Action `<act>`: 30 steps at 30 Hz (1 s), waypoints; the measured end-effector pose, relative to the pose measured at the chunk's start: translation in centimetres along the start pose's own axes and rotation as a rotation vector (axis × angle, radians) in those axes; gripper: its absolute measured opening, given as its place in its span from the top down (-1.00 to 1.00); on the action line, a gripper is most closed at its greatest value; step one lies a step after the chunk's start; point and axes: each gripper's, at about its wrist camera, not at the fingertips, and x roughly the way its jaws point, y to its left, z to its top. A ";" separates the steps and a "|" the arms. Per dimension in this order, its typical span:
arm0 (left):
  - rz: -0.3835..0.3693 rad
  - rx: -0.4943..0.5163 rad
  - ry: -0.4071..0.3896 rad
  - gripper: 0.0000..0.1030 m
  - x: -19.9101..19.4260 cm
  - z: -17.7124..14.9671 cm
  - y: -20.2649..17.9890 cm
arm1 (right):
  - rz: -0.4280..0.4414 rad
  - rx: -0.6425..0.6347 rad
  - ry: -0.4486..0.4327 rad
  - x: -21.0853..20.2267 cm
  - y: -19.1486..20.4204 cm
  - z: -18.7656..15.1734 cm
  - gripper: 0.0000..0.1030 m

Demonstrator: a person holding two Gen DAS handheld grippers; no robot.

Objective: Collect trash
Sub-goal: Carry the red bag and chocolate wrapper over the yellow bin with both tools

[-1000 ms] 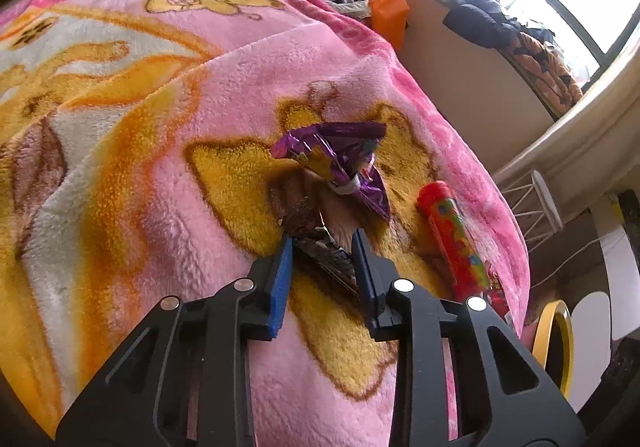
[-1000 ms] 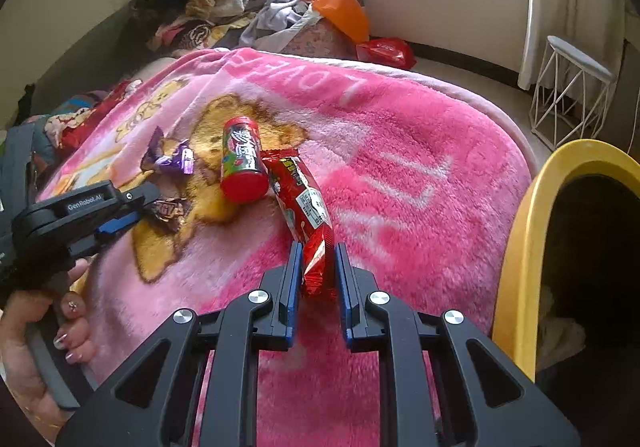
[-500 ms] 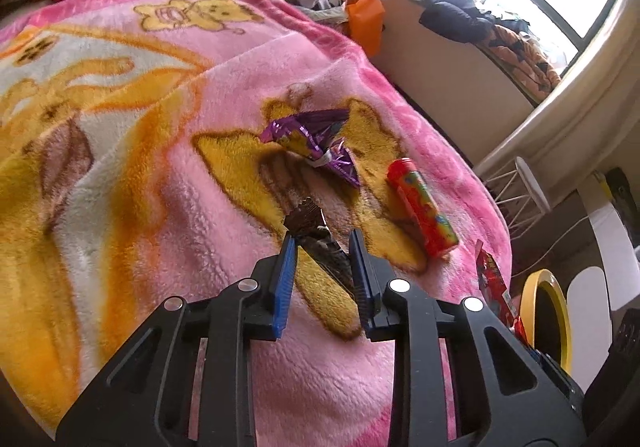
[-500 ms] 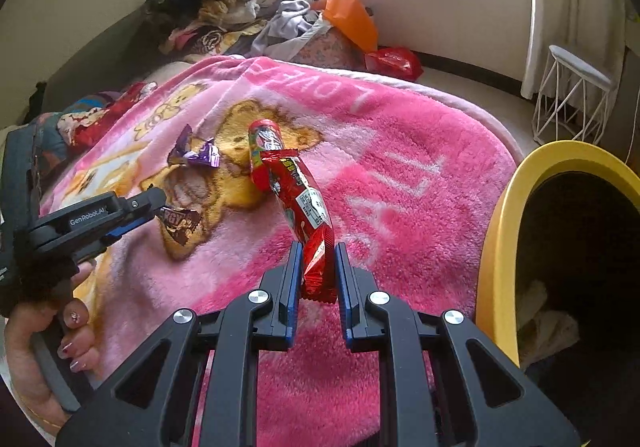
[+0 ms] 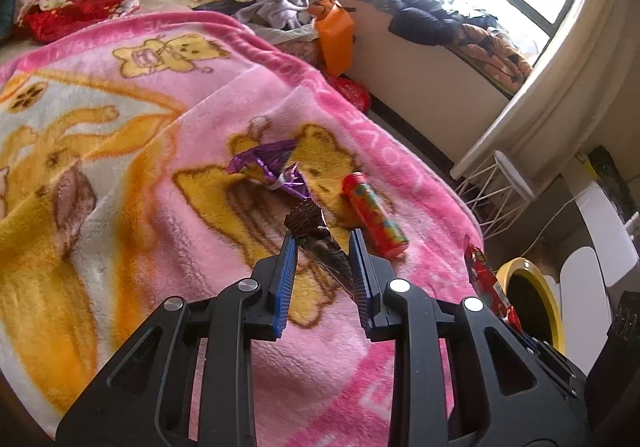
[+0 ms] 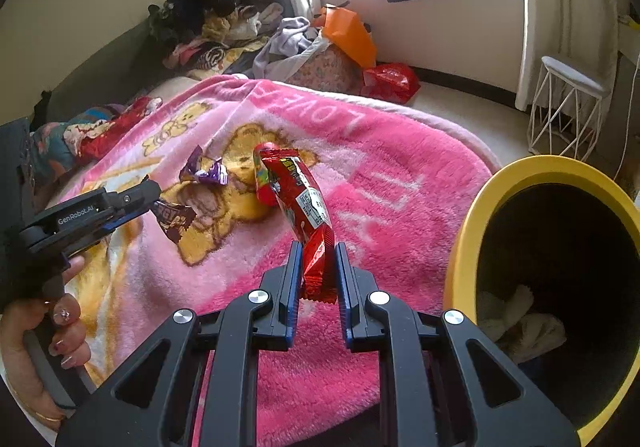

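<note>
Right wrist view: right gripper (image 6: 316, 263) jaws clamp the long red foil snack wrapper (image 6: 302, 207) upright above the pink blanket's (image 6: 400, 183) near edge, yellow-rimmed bin (image 6: 476, 215) immediately right, while left gripper (image 6: 140, 203) pinches a brown wrapper (image 6: 174, 217).

left gripper (image 6: 154, 193): "GenRobot.AI" in white on its black side | pink blanket (image 6: 400, 175): large pale letters "LOVE" and "ALL", seen upside down | red wrapper (image 6: 306, 215): label print unreadable

The blanket (image 6: 392, 207) is fluffy fleece cloth; the red wrapper (image 6: 308, 207) and purple wrapper (image 5: 272, 167) are glossy crinkled foil (the purple one shinier); the bin (image 6: 472, 231) looks smooth.
</note>
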 end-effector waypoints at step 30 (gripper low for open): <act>-0.106 0.150 -0.077 0.60 -3.8 -0.1 -7.2 | -0.065 0.087 -0.106 -6.6 -4.4 0.4 0.69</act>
